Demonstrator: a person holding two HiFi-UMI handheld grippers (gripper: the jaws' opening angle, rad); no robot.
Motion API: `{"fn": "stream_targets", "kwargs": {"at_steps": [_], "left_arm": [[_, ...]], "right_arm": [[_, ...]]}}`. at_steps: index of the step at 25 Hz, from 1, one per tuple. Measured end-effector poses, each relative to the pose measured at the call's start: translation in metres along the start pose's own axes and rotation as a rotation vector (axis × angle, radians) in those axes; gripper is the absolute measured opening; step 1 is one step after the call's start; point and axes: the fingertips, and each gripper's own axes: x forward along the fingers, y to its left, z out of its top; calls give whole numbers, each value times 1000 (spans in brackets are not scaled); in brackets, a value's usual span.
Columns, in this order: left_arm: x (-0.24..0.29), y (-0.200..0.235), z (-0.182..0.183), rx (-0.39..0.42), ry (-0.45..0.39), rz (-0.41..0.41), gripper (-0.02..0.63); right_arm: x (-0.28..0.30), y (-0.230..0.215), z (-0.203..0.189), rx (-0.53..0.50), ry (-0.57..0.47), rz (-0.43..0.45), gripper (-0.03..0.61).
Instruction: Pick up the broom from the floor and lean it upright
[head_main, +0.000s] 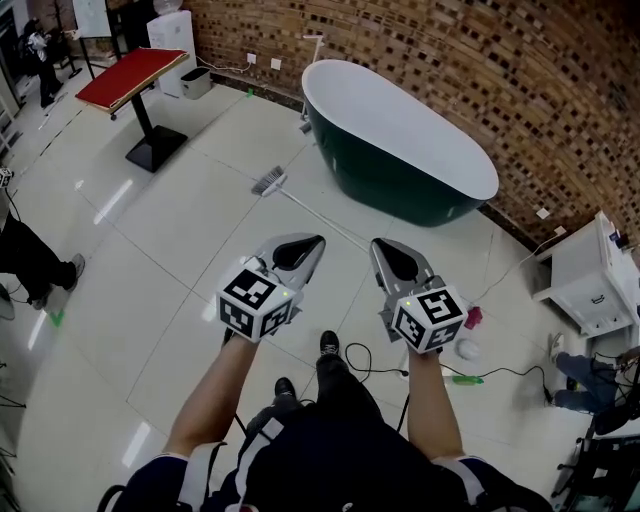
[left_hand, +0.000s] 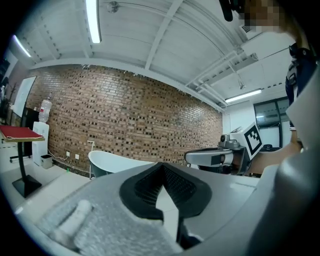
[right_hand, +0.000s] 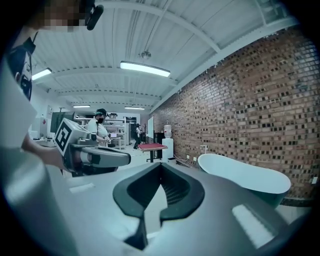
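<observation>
The broom (head_main: 268, 182) lies flat on the tiled floor, its bristle head near the bathtub and its thin white handle running toward me. Both grippers are held side by side, well above the floor and short of the broom. My left gripper (head_main: 311, 243) is shut with nothing in it, and its jaws meet in the left gripper view (left_hand: 161, 166). My right gripper (head_main: 384, 246) is shut and empty too (right_hand: 161, 165). Neither gripper view shows the broom. Each gripper shows in the other's view: the right one (left_hand: 214, 158) and the left one (right_hand: 96, 156).
A dark green bathtub (head_main: 400, 140) stands along the brick wall behind the broom. A red-topped stand (head_main: 130, 78) is at far left, a white cabinet (head_main: 590, 275) at right. Cables, a pink object (head_main: 473, 318) and a green bottle (head_main: 465, 379) lie near my right foot. A person's leg (head_main: 30, 262) shows at left.
</observation>
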Motion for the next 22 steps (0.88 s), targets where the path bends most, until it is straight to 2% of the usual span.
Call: {"fn": "stream_targets", "kwargs": {"at_steps": [5, 9, 18, 22], "left_arm": [[27, 44, -10, -13, 22, 17, 0], [65, 69, -15, -11, 44, 18, 0], [144, 129, 0, -3, 77, 17, 0], [172, 147, 3, 1, 97, -13, 0]], "right_arm": [[49, -27, -4, 16, -13, 19, 5], [85, -67, 0, 31, -43, 25, 5], [163, -141, 11, 59, -58, 50, 5], [180, -161, 8, 70, -46, 35, 5]]}}
